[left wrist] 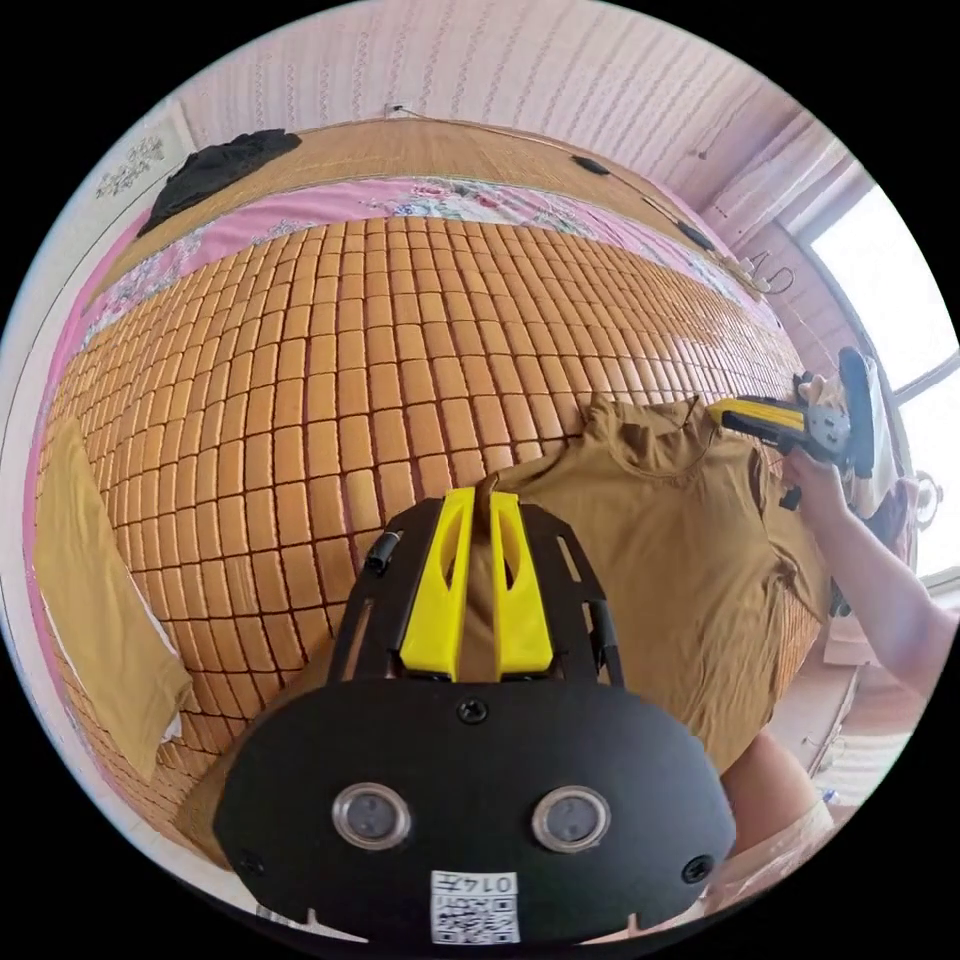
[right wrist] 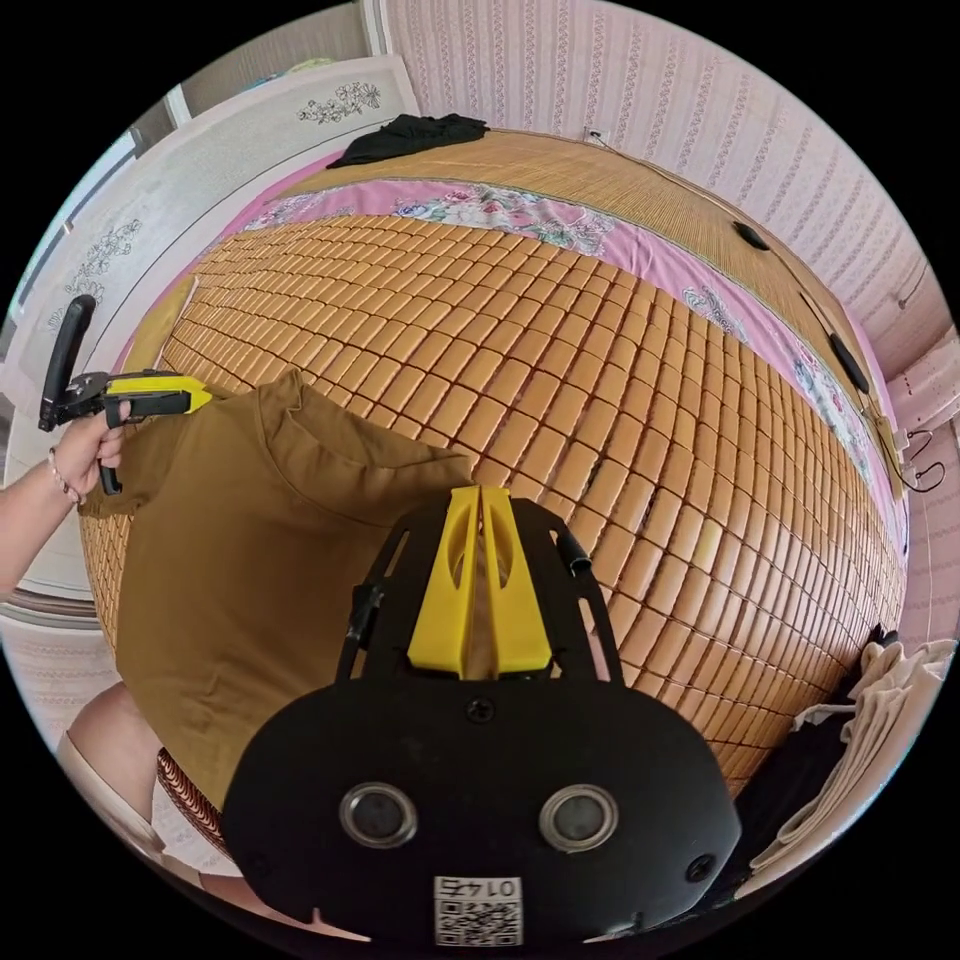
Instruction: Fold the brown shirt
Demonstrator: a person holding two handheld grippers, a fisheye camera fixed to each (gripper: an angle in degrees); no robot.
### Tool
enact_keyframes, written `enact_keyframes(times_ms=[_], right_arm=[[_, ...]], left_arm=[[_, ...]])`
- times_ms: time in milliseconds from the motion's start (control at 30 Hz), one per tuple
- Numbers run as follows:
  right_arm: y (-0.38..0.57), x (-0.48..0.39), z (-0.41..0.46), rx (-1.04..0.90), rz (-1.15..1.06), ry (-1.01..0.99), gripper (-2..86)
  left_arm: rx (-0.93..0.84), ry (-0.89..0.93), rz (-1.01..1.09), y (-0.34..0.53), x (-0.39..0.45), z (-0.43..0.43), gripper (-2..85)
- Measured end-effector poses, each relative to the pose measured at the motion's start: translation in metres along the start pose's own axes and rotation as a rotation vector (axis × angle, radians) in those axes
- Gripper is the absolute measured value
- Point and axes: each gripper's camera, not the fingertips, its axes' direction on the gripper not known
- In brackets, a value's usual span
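Across a bed covered by a bamboo mat (left wrist: pixel 330 370), our left gripper (left wrist: pixel 478 500) pinches one edge of the brown shirt (left wrist: pixel 640 560), while in the right gripper view our right gripper (right wrist: pixel 480 497) clamps the shirt's other edge above the mat.

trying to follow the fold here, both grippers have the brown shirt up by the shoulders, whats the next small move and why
Probably carry the brown shirt forward and lay it flat on the bamboo mat. The left gripper and right gripper each pinch a shoulder, and the body hangs over the bed's edge, so it cannot be folded yet.
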Motion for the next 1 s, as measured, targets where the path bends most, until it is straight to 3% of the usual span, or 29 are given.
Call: enact_keyframes(times_ms=[167,333,400,533,700,800,1000], right_arm=[[0.016,0.009,-0.01,0.013,0.049,-0.012,-0.7],[0.088,-0.005,-0.099,0.32,0.061,0.228,-0.3],[0.143,-0.015,-0.118,0.198,0.03,0.238,-0.3],[0.235,-0.04,-0.123,-0.045,0.064,0.209,-0.2],[0.306,-0.094,-0.108,-0.226,0.113,0.022,-0.2],[0.324,-0.105,-0.09,-0.351,0.171,0.099,-0.2],[0.342,-0.112,-0.088,-0.328,0.212,0.111,-0.2]], left_arm=[[0.058,0.129,-0.132,0.004,-0.013,0.013,5.0],[0.104,0.119,-0.042,0.018,0.005,-0.006,5.6],[0.096,0.07,0.114,0.046,0.033,-0.02,5.2],[-0.001,0.048,0.219,0.111,0.069,-0.021,5.2],[-0.174,0.109,0.092,0.194,0.09,0.003,5.5],[-0.224,0.064,0.051,0.226,0.098,0.007,5.4],[-0.26,0.035,-0.002,0.263,0.102,0.02,5.1]])
